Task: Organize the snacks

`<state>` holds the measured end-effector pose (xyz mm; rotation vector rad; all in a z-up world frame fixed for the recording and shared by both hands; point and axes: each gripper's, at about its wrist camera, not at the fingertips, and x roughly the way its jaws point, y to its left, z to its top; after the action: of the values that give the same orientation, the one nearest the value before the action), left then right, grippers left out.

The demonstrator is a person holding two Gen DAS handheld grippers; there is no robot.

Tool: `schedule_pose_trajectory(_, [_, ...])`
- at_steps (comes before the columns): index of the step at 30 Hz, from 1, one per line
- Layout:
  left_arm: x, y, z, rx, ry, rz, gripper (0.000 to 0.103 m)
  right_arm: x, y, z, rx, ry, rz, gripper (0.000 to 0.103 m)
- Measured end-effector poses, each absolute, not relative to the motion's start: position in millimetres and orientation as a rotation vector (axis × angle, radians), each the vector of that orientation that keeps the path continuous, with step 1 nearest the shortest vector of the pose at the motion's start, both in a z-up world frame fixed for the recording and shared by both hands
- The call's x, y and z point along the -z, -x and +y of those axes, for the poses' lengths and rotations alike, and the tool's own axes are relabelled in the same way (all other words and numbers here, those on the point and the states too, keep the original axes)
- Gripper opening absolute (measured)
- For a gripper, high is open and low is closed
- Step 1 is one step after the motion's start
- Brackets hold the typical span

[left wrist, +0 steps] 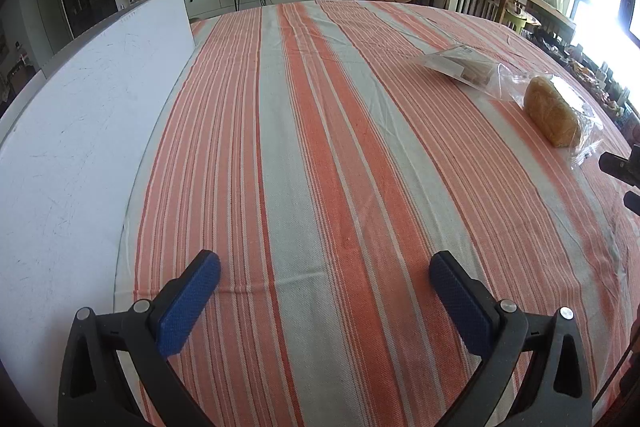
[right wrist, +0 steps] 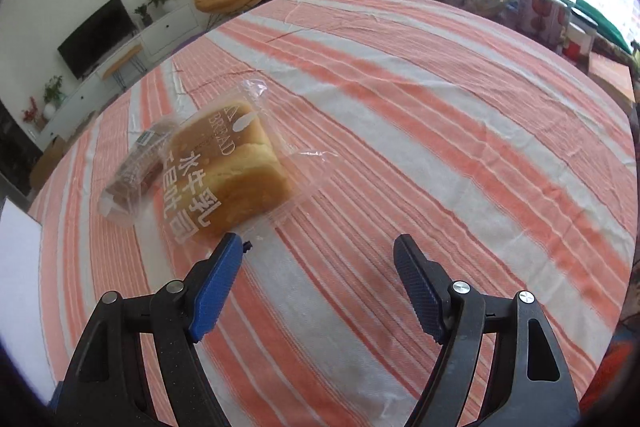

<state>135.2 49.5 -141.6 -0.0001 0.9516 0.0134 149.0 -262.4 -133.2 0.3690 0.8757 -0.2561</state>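
Note:
A golden bread loaf in a clear printed bag (right wrist: 230, 179) lies on the striped tablecloth (right wrist: 400, 131), just ahead and left of my right gripper (right wrist: 320, 251), which is open and empty; its left fingertip is close to the bag's near edge. A smaller clear packet with a brown snack (right wrist: 134, 171) lies right behind the loaf. In the left wrist view the loaf (left wrist: 554, 115) and the packet (left wrist: 460, 65) lie far to the right. My left gripper (left wrist: 324, 267) is open and empty above bare cloth. The right gripper's tip (left wrist: 620, 167) shows at the right edge.
A white board (left wrist: 80, 131) lies along the left side of the table; its corner also shows in the right wrist view (right wrist: 16, 267). Cluttered jars and boxes (right wrist: 540, 11) stand beyond the far right edge. Chairs, a TV and cabinet stand behind.

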Motion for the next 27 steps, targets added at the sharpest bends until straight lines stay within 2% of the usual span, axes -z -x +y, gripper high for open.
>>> schedule_pose_trajectory(5, [142, -135, 49, -0.013, 0.000, 0.952, 0.103, 129, -97, -251, 0.228, -0.302, 0.804, 0.082])
schedule_pose_trajectory(12, [142, -135, 50, -0.013, 0.000, 0.952, 0.103, 147, -113, -235, 0.215, -0.203, 0.920, 0.082])
schedule_pose_trajectory(27, [141, -136, 50, -0.013, 0.000, 0.952, 0.103, 152, -110, -232, 0.236, -0.161, 0.912, 0.085])
